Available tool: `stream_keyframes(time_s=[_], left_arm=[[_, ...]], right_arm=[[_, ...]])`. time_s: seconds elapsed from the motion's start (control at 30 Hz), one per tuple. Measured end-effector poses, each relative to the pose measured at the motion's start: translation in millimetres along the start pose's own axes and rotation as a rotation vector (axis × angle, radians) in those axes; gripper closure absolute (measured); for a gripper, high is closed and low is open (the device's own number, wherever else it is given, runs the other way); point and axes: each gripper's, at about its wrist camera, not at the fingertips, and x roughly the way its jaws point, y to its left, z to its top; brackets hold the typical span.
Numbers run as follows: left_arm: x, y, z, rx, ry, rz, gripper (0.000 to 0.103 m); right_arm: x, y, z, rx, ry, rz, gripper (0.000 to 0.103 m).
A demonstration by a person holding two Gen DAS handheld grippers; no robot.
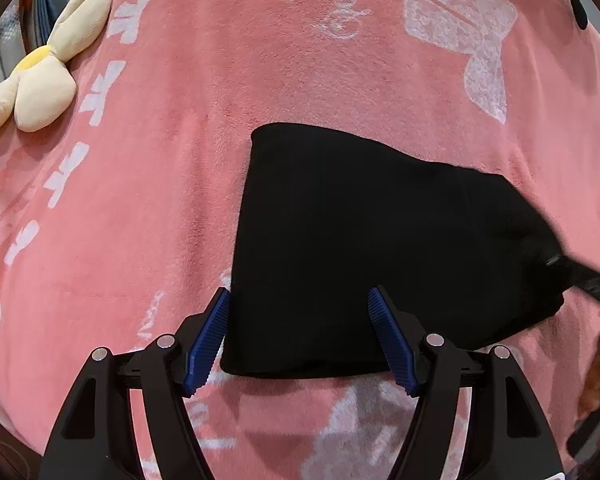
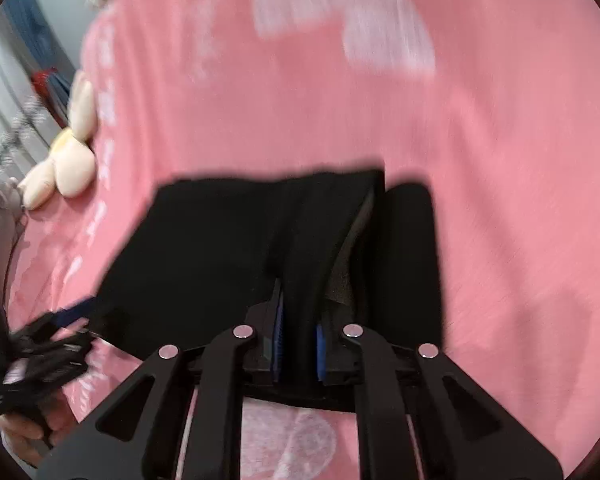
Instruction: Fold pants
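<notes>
Pink fleece blanket (image 1: 160,200) with white bow prints and script lettering covers the whole surface. Black pants (image 1: 360,248), already folded into a compact block, lie on it near the middle, their near edge toward the cameras. In the left wrist view, the left gripper (image 1: 300,336) hovers at that near edge with its 2 blue ribbed pads (image 1: 208,340) spread wide, gripping nothing. In the blurred right wrist view, the right gripper (image 2: 298,344) has its pads pressed together on a raised ridge of the black fabric, which lifts up from the pile on that side. A cream flower-shaped plush (image 1: 36,76) with a yellow center rests on the blanket's far left edge, well apart from the pants.
</notes>
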Motion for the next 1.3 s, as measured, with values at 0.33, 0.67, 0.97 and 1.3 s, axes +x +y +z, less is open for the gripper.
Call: stream_keyframes(time_s=[0.33, 0.67, 0.97, 1.3], left_arm=[[16, -7, -8, 0.021, 0.037, -0.026, 0.03], [1, -6, -12, -0.001, 0.019, -0.046, 0.03], [-73, 18, -59, 0.011, -0.153, -0.03, 0.017], [-73, 38, -154, 0.066, -0.06, 0.005, 0.016]], right_arm=[[-18, -11, -9, 0.018, -0.106, -0.09, 0.086], [-4, 2, -12, -0.001, -0.043, -0.132, 0.094], [-96, 45, -119, -0.088, -0.209, -0.318, 0.021], [-110, 56, -189, -0.028, -0.093, -0.307, 0.011]])
